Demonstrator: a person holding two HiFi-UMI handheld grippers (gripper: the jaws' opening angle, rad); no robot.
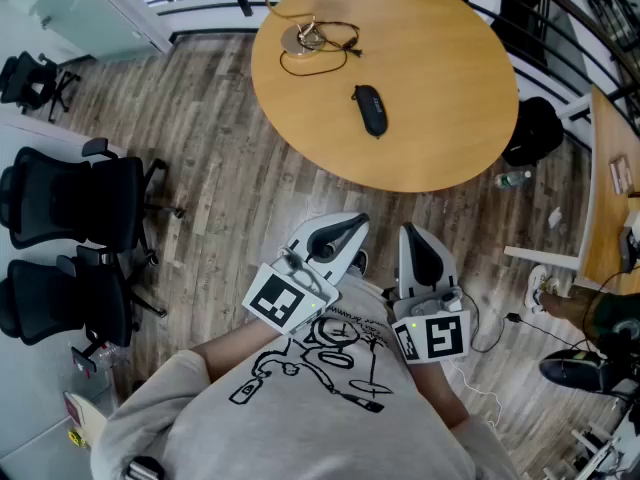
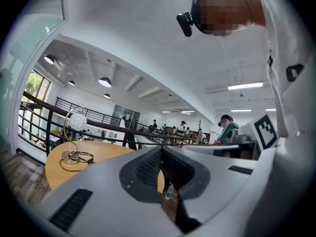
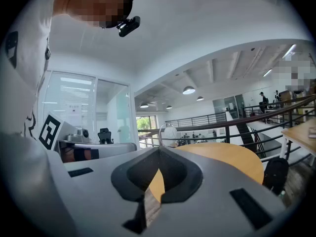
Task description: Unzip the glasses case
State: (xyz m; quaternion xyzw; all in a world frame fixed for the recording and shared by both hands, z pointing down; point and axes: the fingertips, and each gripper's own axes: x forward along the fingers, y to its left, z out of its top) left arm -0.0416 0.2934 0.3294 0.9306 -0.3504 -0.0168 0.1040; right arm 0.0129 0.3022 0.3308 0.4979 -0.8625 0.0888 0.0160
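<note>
Head view: a black oval glasses case (image 1: pixel 370 109) lies flat near the middle of the round light-wood desk (image 1: pixel 450 118). It sits apart from a white-globe lamp with a metal base (image 1: pixel 303 36) and a looped black cord at the desk's far-left edge. The white left gripper (image 1: pixel 352 228) and the white right gripper (image 1: pixel 409 233) are held side by side close to the person's grey printed shirt (image 1: pixel 300 408). They are above the wood-plank floor (image 1: pixel 220 188), short of the desk's near edge and well apart from the case. Black office chairs (image 1: pixel 70 208) stand to the left.

Left gripper view: the left gripper's (image 2: pixel 161 149) jaws are clenched together with nothing between them. The desk (image 2: pixel 54 169) and lamp (image 2: pixel 75 125) lie beyond.

Right gripper view: the right gripper's (image 3: pixel 158 150) jaws are likewise clenched and empty. The desk (image 3: pixel 232 157) lies ahead, with a black backpack (image 3: pixel 275 174) on the floor to the right.
</note>
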